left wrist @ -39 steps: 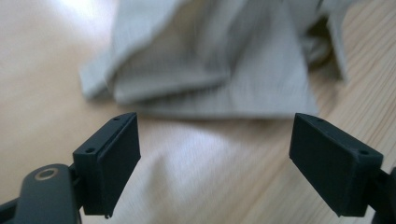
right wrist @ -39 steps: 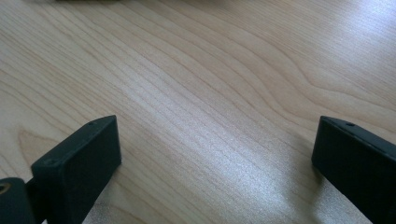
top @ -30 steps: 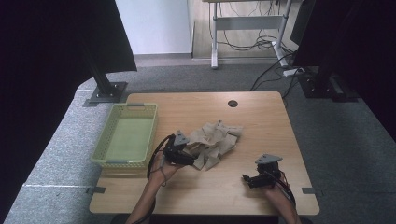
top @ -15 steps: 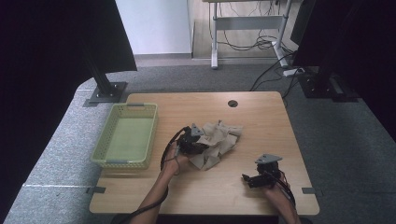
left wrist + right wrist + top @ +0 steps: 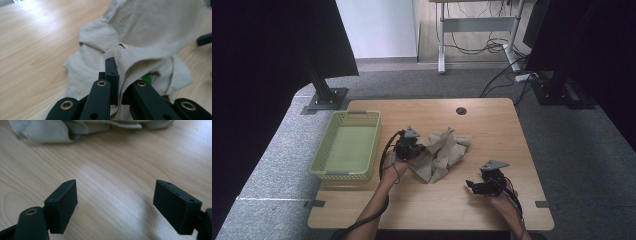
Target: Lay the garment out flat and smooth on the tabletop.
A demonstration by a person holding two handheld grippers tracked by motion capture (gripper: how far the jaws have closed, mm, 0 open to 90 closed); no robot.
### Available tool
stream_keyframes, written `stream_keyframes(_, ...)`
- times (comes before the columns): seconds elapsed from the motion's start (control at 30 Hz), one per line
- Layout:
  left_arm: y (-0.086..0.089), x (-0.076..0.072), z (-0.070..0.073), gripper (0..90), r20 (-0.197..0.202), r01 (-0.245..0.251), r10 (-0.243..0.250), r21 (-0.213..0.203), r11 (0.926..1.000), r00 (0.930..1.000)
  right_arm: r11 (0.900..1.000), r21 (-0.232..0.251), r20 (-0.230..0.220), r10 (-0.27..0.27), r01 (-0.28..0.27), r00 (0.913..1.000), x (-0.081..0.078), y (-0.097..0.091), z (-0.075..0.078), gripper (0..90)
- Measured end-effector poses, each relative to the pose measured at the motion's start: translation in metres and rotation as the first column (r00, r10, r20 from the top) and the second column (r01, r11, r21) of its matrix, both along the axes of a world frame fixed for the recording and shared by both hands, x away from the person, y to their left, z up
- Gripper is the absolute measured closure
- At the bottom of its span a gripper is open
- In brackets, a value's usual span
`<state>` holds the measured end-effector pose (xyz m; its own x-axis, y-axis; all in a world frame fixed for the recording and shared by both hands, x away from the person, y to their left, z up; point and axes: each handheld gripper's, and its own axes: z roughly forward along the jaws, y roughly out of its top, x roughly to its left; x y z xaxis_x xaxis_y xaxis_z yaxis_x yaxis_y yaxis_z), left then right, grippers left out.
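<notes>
Here, one beige cloth (image 5: 443, 152) clenched in left tongs (image 5: 412, 146), right tongs (image 5: 473, 187) released, beside one seemingly empty green basket (image 5: 348, 175).

Tabletop (image 5: 492, 127): carries a basket, a crumpled cloth and two hand-held tools; a round hole (image 5: 461, 111) sits near its far edge.
Basket (image 5: 328, 167): on the left part of the tabletop, well left of the cloth.
Cloth (image 5: 443, 150): mid-tabletop, right of the basket, bunched in folds.
Left tool (image 5: 408, 149): at the cloth's left edge, between basket and cloth, a fold of cloth pinched in its jaws.
Right tool (image 5: 473, 186): near the front right of the tabletop, in front of the cloth and apart from it, jaws spread over bare wood.
</notes>
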<state>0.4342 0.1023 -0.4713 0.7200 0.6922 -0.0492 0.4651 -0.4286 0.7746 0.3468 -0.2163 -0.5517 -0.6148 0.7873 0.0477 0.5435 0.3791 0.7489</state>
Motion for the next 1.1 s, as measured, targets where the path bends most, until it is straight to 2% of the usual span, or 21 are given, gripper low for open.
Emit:
stream_keyframes(0.13,0.012,0.004,0.012,87.9,0.006,-0.046,0.046,-0.042,0.9981,0.9989,0.9999,0.013,0.013,-0.003,0.003,0.9999,0.005,0.005,0.005,23.7)
stream_keyframes(0.23,0.024,0.012,0.011,87.9,-0.011,-0.102,0.102,-0.041,0.994,0.9948,0.9999,0.013,0.024,0.003,-0.003,0.9997,0.009,0.01,0.009,24.7)
stream_keyframes(0.27,0.024,0.012,0.011,87.8,-0.011,-0.102,0.102,-0.041,0.994,0.9948,0.9999,0.013,0.024,0.003,-0.003,0.9997,0.009,0.01,0.009,24.7)
stream_keyframes(0.3,0.031,0.017,0.005,87.8,-0.024,-0.142,0.141,-0.02,0.9897,0.9897,0.9999,0.016,0.026,0.005,-0.005,0.9997,0.01,0.012,0.01,24.7)
stream_keyframes(0.33,0.031,0.017,0.005,87.8,-0.024,-0.142,0.141,-0.02,0.9897,0.9897,0.9999,0.016,0.026,0.005,-0.005,0.9997,0.01,0.012,0.01,24.7)
stream_keyframes(0.37,0.038,0.023,-0.004,87.8,-0.038,-0.185,0.185,0.005,0.9827,0.9819,0.9996,0.013,0.037,0.023,-0.024,0.999,0.013,0.022,0.014,24.5)
stream_keyframes(0.5,0.044,0.029,-0.021,87.7,-0.055,-0.233,0.236,0.069,0.9701,0.9701,0.9992,0.007,0.05,0.038,-0.038,0.998,0.015,0.032,0.017,22.4)
stream_keyframes(0.63,0.048,0.034,-0.037,87.6,-0.068,-0.256,0.266,0.124,0.9585,0.9615,0.9978,0.014,0.056,0.064,-0.065,0.9964,0.017,0.043,0.018,21.7)
stream_keyframes(0.83,0.053,0.031,-0.057,87.2,-0.079,-0.264,0.281,0.176,0.9485,0.9565,0.9933,0.033,0.059,0.109,-0.111,0.9923,0.021,0.06,0.016,23.2)
stream_keyframes(1.0,0.059,0.024,-0.063,86.7,-0.085,-0.263,0.28,0.17,0.9498,0.9564,0.9905,0.051,0.055,0.125,-0.128,0.9906,0.031,0.074,0.01,28.4)
stream_keyframes(1.03,0.059,0.022,-0.064,86.7,-0.082,-0.258,0.274,0.167,0.9515,0.9581,0.9894,0.054,0.055,0.132,-0.135,0.9898,0.032,0.077,0.009,31.1)
stream_keyframes(1.1,0.059,0.019,-0.064,86.7,-0.077,-0.254,0.27,0.169,0.9523,0.9598,0.9865,0.06,0.057,0.149,-0.153,0.9871,0.035,0.084,0.006,42.8)
